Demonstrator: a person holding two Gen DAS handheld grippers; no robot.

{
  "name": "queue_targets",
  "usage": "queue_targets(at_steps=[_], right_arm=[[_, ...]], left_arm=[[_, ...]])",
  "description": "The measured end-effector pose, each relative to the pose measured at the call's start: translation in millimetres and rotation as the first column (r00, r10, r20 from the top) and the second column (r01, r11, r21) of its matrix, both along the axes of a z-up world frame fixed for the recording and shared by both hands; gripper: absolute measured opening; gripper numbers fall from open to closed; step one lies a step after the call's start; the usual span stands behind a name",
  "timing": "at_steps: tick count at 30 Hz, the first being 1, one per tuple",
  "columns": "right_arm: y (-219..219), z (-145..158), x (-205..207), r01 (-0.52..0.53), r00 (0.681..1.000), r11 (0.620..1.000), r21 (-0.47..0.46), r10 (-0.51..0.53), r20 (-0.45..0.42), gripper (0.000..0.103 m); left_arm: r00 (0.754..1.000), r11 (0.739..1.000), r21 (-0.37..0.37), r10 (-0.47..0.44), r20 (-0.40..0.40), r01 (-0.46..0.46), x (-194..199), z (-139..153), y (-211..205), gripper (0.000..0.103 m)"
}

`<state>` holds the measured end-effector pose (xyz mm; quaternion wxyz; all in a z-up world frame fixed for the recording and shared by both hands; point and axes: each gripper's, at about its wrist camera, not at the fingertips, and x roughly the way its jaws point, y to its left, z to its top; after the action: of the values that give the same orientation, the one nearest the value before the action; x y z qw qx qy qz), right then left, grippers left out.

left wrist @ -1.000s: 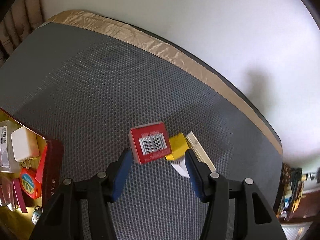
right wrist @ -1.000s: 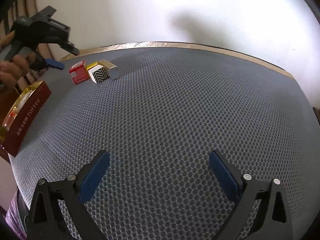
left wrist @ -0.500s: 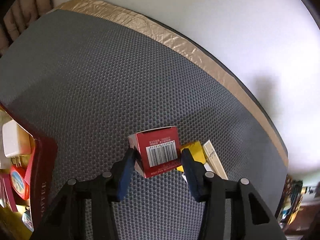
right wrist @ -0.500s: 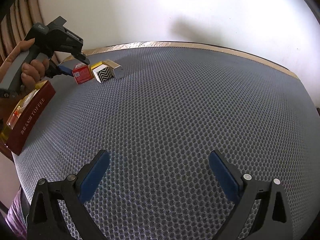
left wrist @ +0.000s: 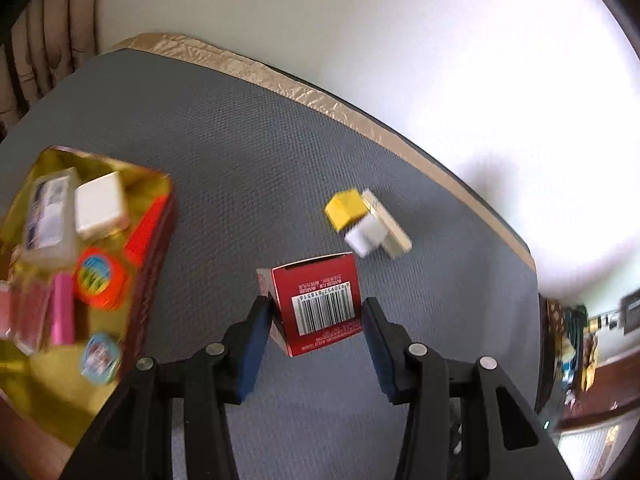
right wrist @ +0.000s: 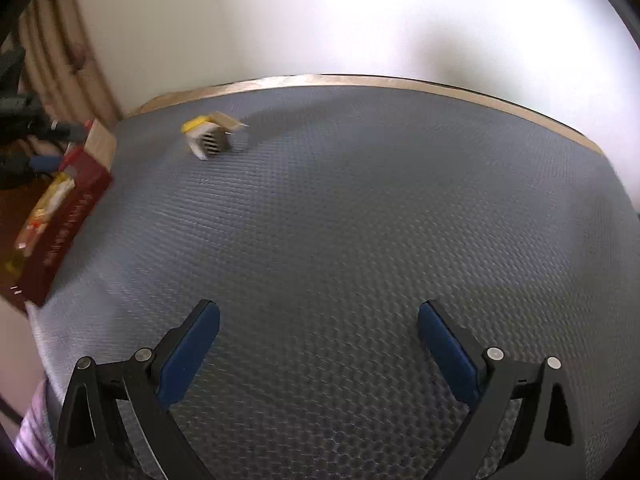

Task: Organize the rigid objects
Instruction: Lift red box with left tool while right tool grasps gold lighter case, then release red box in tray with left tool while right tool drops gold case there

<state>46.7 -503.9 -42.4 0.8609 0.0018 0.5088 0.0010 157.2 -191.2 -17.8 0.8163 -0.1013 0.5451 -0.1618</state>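
1. Blue-padded and black-framed, the left gripper (left wrist: 316, 320) is closed on a small red cardboard carton with a white barcode panel (left wrist: 318, 302); the carton is pinched between the two pads and is carried clear of the grey honeycomb-textured mat (left wrist: 248, 160).
2. Held just beside the long red tin with a gold foil lining (left wrist: 154, 236), the red carton is judged to be on its way into it.
3. Inside the red tin, several rigid items are already seen: a white square charger block (left wrist: 100, 204), a clear flat packet with a printed label (left wrist: 50, 216), an orange round disc with a printed top (left wrist: 100, 278), a pink stick (left wrist: 62, 312) and a small blue round disc (left wrist: 100, 358).
4. Well apart from the red tin, a yellow-topped box with a black-and-white patterned side (right wrist: 206, 138) is left on the mat, touching a flat cream-coloured pack (left wrist: 386, 224).
5. The task is judged to be well advanced: one carton is in transit, and that last cluster is yet to be collected.
6. On the far side of the mat from the red tin, the right gripper (right wrist: 318, 344) is held with its jaws spread wide and nothing between them.
7. Hard, flat cardboard faces are offered by the carton, so a firm grip is expected; motion blur leaves finer print unreadable.
8. A strip of crinkled tan tape (left wrist: 320, 94) is seen along the mat's far edge.
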Motion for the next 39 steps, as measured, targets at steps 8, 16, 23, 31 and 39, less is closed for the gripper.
queue_targets(at_steps=[8, 16, 23, 31, 39], right_arm=[[36, 17, 102, -0.236, 0.972, 0.970, -0.054, 0.235, -0.031, 0.071], [76, -14, 176, -0.377, 0.925, 0.907, -0.187, 0.357, -0.131, 0.057], [85, -36, 209, -0.433, 0.894, 0.878, -0.206, 0.389, -0.221, 0.057], [100, -49, 224, -0.502, 0.847, 0.848, -0.168, 0.444, -0.292, 0.022], [78, -28, 190, -0.354, 0.911, 0.929, -0.112, 0.315, -0.266, 0.018]], left_arm=[[0.999, 0.999, 0.009, -0.054, -0.002, 0.054, -43, 6, 24, 0.047], [0.997, 0.997, 0.001, -0.076, 0.010, 0.076, -50, 10, 34, 0.047], [0.996, 0.996, 0.007, -0.084, 0.015, 0.084, -49, 12, 42, 0.048], [0.998, 0.998, 0.029, -0.052, 0.040, 0.051, -61, 22, 58, 0.048], [0.991, 0.993, 0.081, 0.077, 0.109, -0.086, -69, 58, 133, 0.048]])
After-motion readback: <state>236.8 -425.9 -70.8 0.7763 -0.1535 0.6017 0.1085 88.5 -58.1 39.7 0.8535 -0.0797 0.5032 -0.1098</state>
